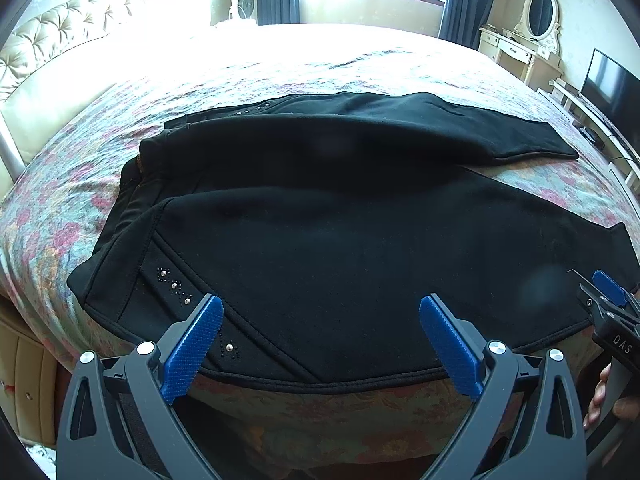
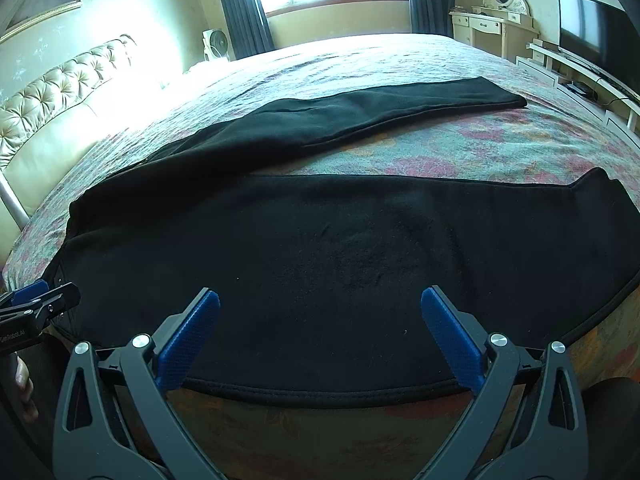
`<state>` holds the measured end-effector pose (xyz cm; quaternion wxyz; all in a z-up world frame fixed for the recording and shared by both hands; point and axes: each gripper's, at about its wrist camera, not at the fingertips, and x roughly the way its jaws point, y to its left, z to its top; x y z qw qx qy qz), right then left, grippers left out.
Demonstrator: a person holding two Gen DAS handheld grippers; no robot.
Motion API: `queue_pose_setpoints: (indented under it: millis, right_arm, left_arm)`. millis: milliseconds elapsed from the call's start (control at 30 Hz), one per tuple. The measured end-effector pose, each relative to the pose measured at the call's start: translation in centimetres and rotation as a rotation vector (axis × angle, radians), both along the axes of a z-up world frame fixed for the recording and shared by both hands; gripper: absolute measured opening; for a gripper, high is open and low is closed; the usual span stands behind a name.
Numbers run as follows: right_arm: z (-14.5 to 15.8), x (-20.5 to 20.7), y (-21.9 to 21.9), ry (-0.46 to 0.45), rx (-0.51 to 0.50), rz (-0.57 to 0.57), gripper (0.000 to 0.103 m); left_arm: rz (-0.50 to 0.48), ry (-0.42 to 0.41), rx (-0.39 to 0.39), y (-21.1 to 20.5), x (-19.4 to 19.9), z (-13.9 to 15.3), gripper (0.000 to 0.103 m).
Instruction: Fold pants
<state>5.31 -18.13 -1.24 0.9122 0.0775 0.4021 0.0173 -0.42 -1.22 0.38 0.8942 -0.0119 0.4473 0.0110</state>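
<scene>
Black matt fleecy cloth pants (image 1: pixel 340 248) with small shiny metal studs (image 1: pixel 175 286), floral quilted cloth bedspread (image 2: pixel 460 140), glossy tufted cream leather headboard (image 1: pixel 60 28), blue cross-hatched plastic pads (image 1: pixel 192 350), matt grey plastic left gripper (image 1: pixel 320 344)

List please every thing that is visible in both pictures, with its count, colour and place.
pants: one, black, spread on the bed, legs apart
bedspread: one, floral pink-green, covering the bed
headboard: one, cream, tufted, left
curtains: two, dark blue, beside the window
fan: one, white, under the window
dressing table with mirror: one, cream, far right
television: one, black, right
left hand-held gripper: one, blue pads, open, over the near waist edge
right hand-held gripper: one, blue pads, open, over the near leg
</scene>
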Motion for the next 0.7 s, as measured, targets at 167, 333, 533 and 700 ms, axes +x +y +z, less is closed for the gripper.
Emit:
queue_pose_setpoints:
  millis: [167, 333, 533, 700]
  right_arm:
    - [-0.09, 0.02, 0.03, 0.008, 0.0, 0.0, 0.101]
    - [-0.12, 0.08, 0.03, 0.007, 0.002, 0.001, 0.101]
    - [-0.2, 0.18, 0.04, 0.01, 0.003, 0.002, 0.101]
    - [-0.26, 0.26, 0.1, 0.012, 0.002, 0.003, 0.101]
  left_arm:
    - [0.0, 0.005, -0.002, -0.03, 0.02, -0.04, 0.098]
    - [0.0, 0.003, -0.002, -0.04, -0.02, -0.05, 0.098]
    - [-0.001, 0.008, -0.003, -0.02, 0.05, -0.04, 0.098]
    - [-0.003, 0.013, -0.006, -0.03, 0.06, -0.05, 0.098]
